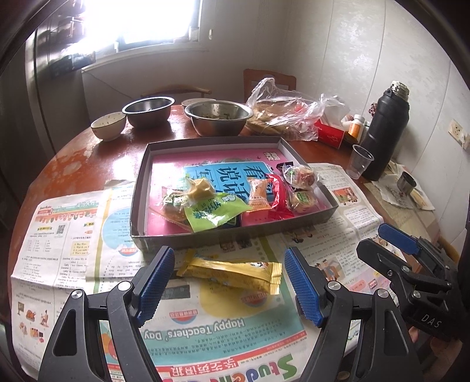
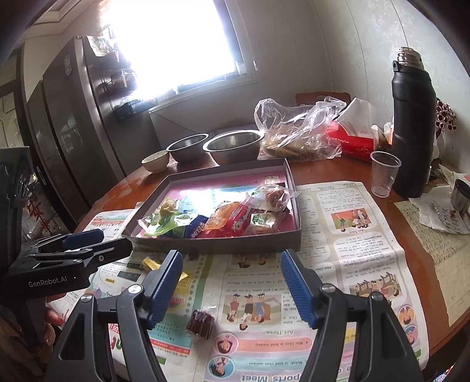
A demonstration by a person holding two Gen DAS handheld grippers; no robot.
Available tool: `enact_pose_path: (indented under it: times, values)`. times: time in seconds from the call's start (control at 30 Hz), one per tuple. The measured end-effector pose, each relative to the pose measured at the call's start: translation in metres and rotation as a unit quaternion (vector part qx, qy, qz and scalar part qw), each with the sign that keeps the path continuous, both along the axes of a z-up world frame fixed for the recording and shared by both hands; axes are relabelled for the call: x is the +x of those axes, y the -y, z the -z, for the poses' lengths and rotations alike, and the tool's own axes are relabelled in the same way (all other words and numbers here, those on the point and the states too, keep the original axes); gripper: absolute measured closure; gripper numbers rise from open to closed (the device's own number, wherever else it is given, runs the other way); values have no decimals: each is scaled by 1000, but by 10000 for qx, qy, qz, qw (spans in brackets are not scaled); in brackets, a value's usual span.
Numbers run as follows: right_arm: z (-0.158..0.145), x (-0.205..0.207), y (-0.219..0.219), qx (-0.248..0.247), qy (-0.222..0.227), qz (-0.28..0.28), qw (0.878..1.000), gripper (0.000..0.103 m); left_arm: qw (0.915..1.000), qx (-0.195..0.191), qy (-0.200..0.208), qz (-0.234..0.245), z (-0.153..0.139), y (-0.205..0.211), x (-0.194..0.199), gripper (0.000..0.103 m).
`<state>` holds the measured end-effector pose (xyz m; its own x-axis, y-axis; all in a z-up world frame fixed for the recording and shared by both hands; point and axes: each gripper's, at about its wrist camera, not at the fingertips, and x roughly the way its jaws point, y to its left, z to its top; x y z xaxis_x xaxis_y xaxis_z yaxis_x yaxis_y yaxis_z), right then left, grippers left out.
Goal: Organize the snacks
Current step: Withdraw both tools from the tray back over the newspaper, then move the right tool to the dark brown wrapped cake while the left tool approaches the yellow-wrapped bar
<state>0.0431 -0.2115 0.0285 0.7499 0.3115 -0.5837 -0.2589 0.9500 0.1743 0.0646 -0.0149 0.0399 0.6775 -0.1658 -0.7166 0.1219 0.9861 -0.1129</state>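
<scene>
Wooden table (image 1: 88,147), newspaper (image 1: 73,249), perhaps a fridge (image 2: 73,117) behind.

Your main light is daylight from the window (image 1: 141,20) far ahead of both grippers; it blows out to pure white and washes haze over the fridge (image 2: 73,132) beside it. Glare lands on the glossy wrappers in the tray (image 2: 290,182) ahead of your right gripper (image 2: 232,282). Shadows stay soft. The fisheye bends walls and table edges, corners go black, and the close fingers look slightly soft.
</scene>
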Motion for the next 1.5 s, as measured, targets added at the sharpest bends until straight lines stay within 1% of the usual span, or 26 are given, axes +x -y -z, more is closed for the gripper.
enact_pose_path:
  times: [0.37,1.03,1.2,1.43,1.5]
  values:
    - [1,-15,-6,-80,2,-111,9999,34,10000,81,53,-15,-1,-2,-16,25]
    - [12,-38,-15,-256,-108,-356,9990,34,9998,108,-95,98,9,6,-32,25]
    - [20,-39,-17,-258,-217,-405,9986,34,9997,32,-207,160,16,7,-31,25]
    - [28,-36,-19,-278,-324,-449,9981,34,9989,-202,-427,67,25,1,-22,25]
    - [30,-35,-18,-271,-355,-445,9980,33,9981,-334,-518,68,28,0,-18,25]
